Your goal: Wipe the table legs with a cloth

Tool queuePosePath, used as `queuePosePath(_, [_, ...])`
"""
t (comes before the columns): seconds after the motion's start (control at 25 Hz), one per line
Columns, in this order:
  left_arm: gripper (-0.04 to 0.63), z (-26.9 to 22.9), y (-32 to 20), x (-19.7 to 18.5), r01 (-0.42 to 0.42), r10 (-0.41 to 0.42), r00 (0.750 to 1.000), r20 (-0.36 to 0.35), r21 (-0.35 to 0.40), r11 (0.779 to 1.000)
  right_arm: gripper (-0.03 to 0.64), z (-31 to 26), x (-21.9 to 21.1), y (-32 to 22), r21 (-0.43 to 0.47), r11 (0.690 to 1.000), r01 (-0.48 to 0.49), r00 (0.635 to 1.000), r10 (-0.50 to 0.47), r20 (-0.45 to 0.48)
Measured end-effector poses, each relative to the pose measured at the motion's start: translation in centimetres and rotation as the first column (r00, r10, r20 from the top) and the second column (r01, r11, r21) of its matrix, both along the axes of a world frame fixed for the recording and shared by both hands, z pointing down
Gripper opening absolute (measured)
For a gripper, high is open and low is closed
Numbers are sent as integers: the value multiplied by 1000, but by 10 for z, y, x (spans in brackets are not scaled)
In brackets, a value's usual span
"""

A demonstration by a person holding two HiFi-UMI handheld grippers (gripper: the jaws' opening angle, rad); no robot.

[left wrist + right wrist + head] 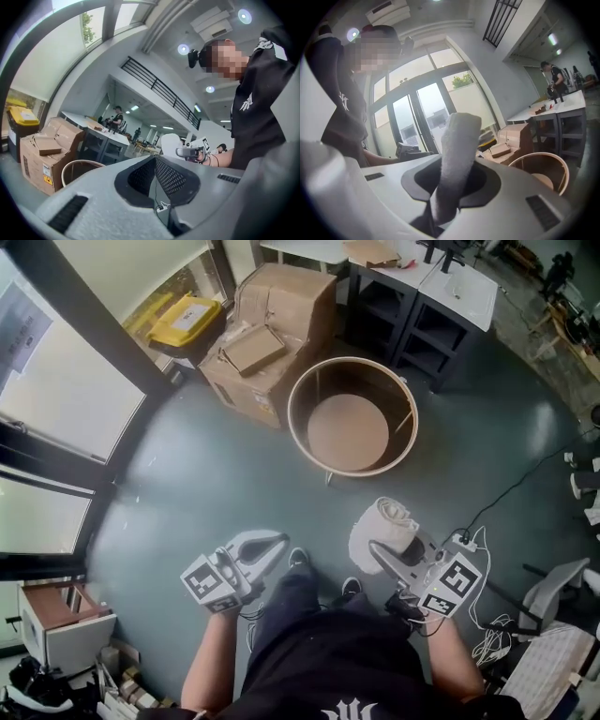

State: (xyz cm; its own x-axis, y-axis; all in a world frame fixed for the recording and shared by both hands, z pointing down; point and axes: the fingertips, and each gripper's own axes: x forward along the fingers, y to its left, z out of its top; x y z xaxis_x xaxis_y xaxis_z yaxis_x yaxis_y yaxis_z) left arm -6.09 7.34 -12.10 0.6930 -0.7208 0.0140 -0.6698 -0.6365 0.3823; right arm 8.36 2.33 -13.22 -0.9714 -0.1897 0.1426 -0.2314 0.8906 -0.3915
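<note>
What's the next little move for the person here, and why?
Probably lower the right hand-held gripper forward toward the near leg of the round table: it already clamps the white cloth but hangs well apart from the table.

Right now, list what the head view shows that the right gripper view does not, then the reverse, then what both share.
Only the head view: the person's shoes, the power strip with its cables on the floor, and the office chair. Only the right gripper view: a distant person standing in the background, and a ceiling lamp. Both: the white cloth clamped in the right tongs, the round wooden table and the cardboard boxes.
</note>
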Motion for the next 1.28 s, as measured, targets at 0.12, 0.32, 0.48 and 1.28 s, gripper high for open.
queuePosePath(0.12, [6, -2, -19, -30, -28, 29, 999, -24, 27, 999, 92, -6, -26, -8, 12, 1000, -28, 999, 28, -39])
queuePosePath(0.32, [6, 6, -46, -68, -106, 108, 992, -62, 30, 994, 92, 0, -68, -17, 2, 998, -69, 993, 68, -99])
queuePosePath(0.48, [6, 13, -56, -79, -163, 166, 977, -131, 34, 986, 92, 4, -85, -14, -7, 995, -100, 983, 98, -153])
queuePosePath(1.28, [6, 92, -83, 42, -289, 279, 951, -130, -71, 955, 92, 83, 1, -36, -100, 989, -111, 981, 93, -169])
